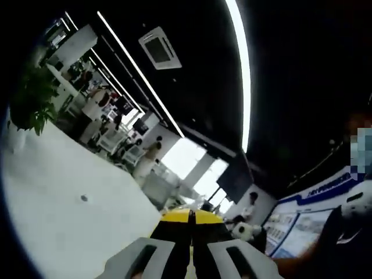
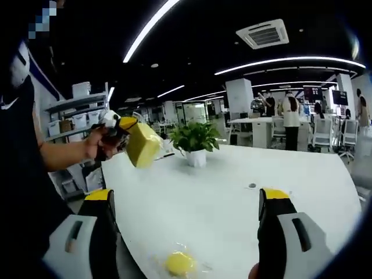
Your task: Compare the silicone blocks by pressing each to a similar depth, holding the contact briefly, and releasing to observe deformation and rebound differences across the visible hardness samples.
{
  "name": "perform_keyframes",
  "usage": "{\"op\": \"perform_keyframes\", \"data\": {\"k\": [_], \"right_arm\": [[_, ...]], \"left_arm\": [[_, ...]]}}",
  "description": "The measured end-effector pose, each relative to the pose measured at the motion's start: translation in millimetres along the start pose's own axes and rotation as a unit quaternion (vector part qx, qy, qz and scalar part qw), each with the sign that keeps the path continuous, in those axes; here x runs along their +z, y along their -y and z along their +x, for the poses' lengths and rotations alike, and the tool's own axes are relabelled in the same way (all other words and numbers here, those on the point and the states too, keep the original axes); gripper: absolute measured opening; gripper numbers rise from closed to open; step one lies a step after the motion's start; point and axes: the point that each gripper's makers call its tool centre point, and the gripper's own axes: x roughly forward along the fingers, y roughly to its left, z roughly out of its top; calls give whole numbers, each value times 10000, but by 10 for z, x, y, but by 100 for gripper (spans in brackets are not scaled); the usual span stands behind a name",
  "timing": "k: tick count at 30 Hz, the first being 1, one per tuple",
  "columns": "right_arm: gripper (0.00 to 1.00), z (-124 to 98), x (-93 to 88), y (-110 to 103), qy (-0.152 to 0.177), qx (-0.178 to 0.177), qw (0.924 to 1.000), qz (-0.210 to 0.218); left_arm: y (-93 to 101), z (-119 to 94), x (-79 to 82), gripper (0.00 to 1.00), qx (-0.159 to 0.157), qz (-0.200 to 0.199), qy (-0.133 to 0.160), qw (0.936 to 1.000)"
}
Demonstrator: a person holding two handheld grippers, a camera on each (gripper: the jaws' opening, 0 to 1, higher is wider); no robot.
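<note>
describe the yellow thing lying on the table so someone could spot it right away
Start at the big white table with the potted plant. Come to its near edge, between the right tool's open jaws: a small yellow lump lies flat there, rounder than the yellow piece held up on the left.

Potted plant (image 2: 195, 141) on white table (image 2: 290, 174)

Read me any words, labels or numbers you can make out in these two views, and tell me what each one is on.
None can be read.
Blue and white display board, left gripper view: lettering on its blue band and panels, too blurred to read.
Dark wall screens, right gripper view: too small to read.
Yellow block: no marking visible.
</note>
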Motion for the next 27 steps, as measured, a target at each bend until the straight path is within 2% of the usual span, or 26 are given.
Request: {"op": "perform_keyframes", "data": {"k": [5,8,12,14,20,27], "right_arm": [[96,149,232,-227,190,483,9986,-13],[96,234,456,-343,414,712,9966,-76],[83,333,675,-521,603,1139,9915,-176],[85,402,688,-607,517,1358,9893,-149],[82,541,748,-771,535,1618,9852,-200],[72,590,811,-973,608,1989,9780,-152]], "left_arm": [[208,32,61,0,-172,-23,52,9998],[335,39,88,0,-335,-75,82,9994],[481,55,66,0,-452,-47,-10,9990],[537,58,55,0,-521,-93,-16,9986],[675,59,34,0,-715,-179,-69,9973],[794,42,48,0,-852,-223,-30,9961]]}}
